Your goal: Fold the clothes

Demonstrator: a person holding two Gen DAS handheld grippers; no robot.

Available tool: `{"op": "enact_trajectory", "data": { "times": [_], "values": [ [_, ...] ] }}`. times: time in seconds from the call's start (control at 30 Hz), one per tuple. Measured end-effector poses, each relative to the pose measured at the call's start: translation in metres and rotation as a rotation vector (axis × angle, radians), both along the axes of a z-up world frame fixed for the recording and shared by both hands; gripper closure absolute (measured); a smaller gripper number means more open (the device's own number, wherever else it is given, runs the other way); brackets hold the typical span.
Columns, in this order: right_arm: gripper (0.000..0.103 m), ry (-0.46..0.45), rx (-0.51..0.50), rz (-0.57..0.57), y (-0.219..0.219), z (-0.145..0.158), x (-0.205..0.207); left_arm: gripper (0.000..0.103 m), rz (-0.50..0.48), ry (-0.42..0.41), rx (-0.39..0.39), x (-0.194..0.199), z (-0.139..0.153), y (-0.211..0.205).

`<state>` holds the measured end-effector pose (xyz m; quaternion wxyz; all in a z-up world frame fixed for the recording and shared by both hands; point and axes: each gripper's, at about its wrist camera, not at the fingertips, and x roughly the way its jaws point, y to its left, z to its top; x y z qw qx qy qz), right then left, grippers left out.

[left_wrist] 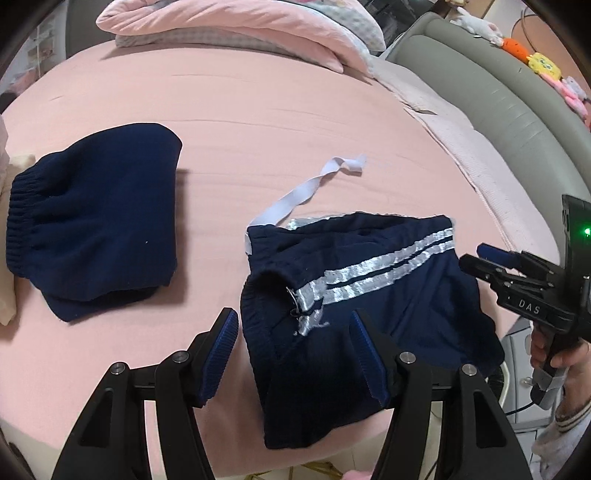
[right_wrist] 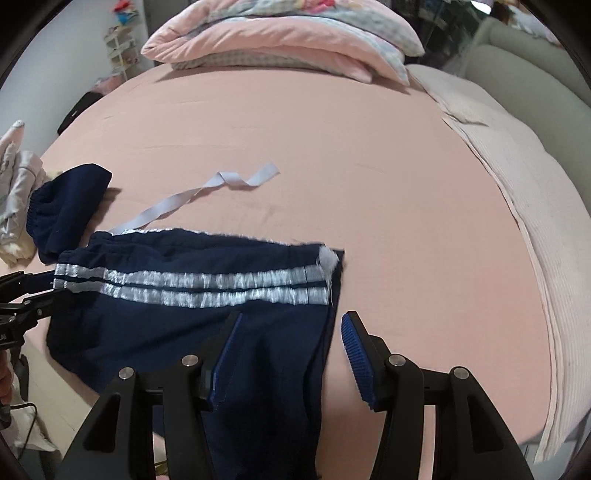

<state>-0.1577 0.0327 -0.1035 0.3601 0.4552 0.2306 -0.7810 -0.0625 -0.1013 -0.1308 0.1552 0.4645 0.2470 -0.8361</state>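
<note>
Navy pants [left_wrist: 369, 295] with two silver stripes lie folded on the pink bed sheet [left_wrist: 258, 110]. A white elastic band [left_wrist: 306, 188] trails from their waistband. My left gripper [left_wrist: 293, 315] hovers open over the waistband end, with cloth between its blue pads [left_wrist: 221, 343] and neither pad pressing. In the right wrist view the same pants [right_wrist: 184, 325] spread leftward. My right gripper [right_wrist: 292, 315] stands open over their right edge, one finger above cloth, the other above bare sheet. Each gripper shows in the other's view: the right gripper [left_wrist: 476, 256] at the right, the left gripper [right_wrist: 44, 284] at the left.
A second navy garment [left_wrist: 96, 221] lies folded at the left. Pink and checked bedding [left_wrist: 236, 29] is piled at the far end. A grey padded headboard [left_wrist: 498, 92] with plush toys [left_wrist: 546, 66] runs along the right. Pale clothes [right_wrist: 14, 192] sit at the left bed edge.
</note>
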Motion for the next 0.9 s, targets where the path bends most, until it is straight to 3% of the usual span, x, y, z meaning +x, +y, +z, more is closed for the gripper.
{"op": "enact_trajectory", "data": {
  "times": [0.27, 0.57, 0.6, 0.7, 0.83, 0.9],
  "values": [
    [0.049, -0.049, -0.009, -0.056, -0.01, -0.015, -0.028, 0.043, -0.002, 0.023, 0.011, -0.005, -0.007, -0.006],
    [0.049, -0.133, 0.018, -0.073, -0.021, -0.032, -0.043, 0.043, -0.024, 0.02, -0.07, -0.016, -0.008, -0.009],
    [0.049, -0.141, 0.017, -0.078, -0.022, -0.033, -0.044, 0.046, -0.014, 0.029, -0.071, -0.016, -0.009, -0.01],
    [0.05, -0.138, -0.042, -0.081, -0.022, -0.029, -0.044, 0.075, 0.012, 0.065, -0.046, -0.013, -0.012, -0.015],
    [0.084, -0.14, -0.041, -0.037, -0.027, -0.026, -0.04, 0.081, 0.033, 0.068, 0.028, -0.013, -0.018, -0.022],
    [0.094, -0.11, -0.027, -0.007, -0.031, -0.024, -0.035, 0.083, 0.035, 0.078, 0.042, -0.012, -0.016, -0.024]
  ]
}}
